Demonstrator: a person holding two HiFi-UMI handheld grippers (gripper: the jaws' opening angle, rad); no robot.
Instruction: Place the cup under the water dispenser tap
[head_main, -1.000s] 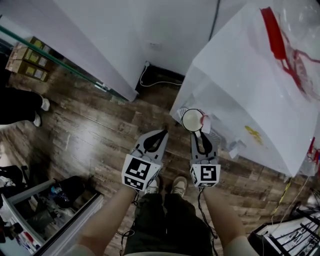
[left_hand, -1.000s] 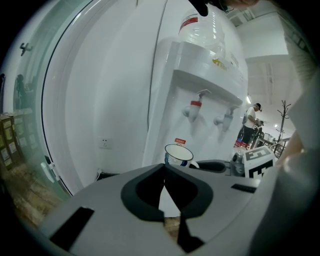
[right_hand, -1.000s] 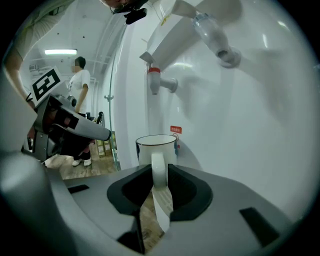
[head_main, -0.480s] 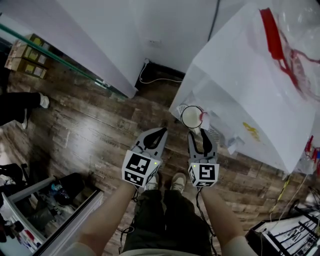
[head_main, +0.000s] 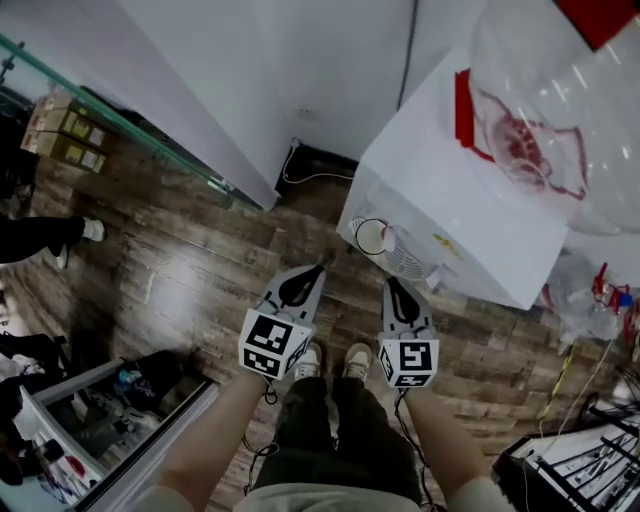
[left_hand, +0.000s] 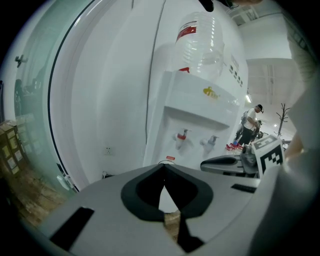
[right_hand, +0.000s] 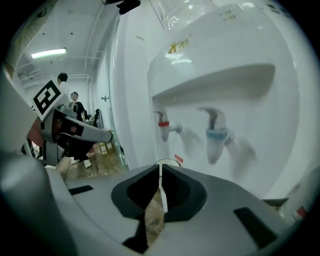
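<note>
A white paper cup (head_main: 372, 237) stands on the drip tray of the white water dispenser (head_main: 470, 200), roughly below its red tap (right_hand: 165, 125), left of the blue tap (right_hand: 215, 135). My right gripper (head_main: 389, 281) hangs clear of the cup, nearer me; its jaws are closing, tips almost together, with nothing between them. Only the cup's rim (right_hand: 169, 162) peeks over its jaws in the right gripper view. To its left, my left gripper (head_main: 318, 268) is shut and holds nothing. In the left gripper view the dispenser (left_hand: 200, 100) fills the middle.
A clear bottle with a red label (head_main: 530, 140) tops the dispenser. A glass partition (head_main: 120, 120) runs at the left, with cardboard boxes (head_main: 60, 125) behind it. A cable and socket (head_main: 305, 165) sit at the wall. A rack (head_main: 580, 470) stands lower right.
The right gripper opened off the cup, drew back toward me and closed. Both grippers rose and pulled away from the dispenser. The cup stayed on the tray.
</note>
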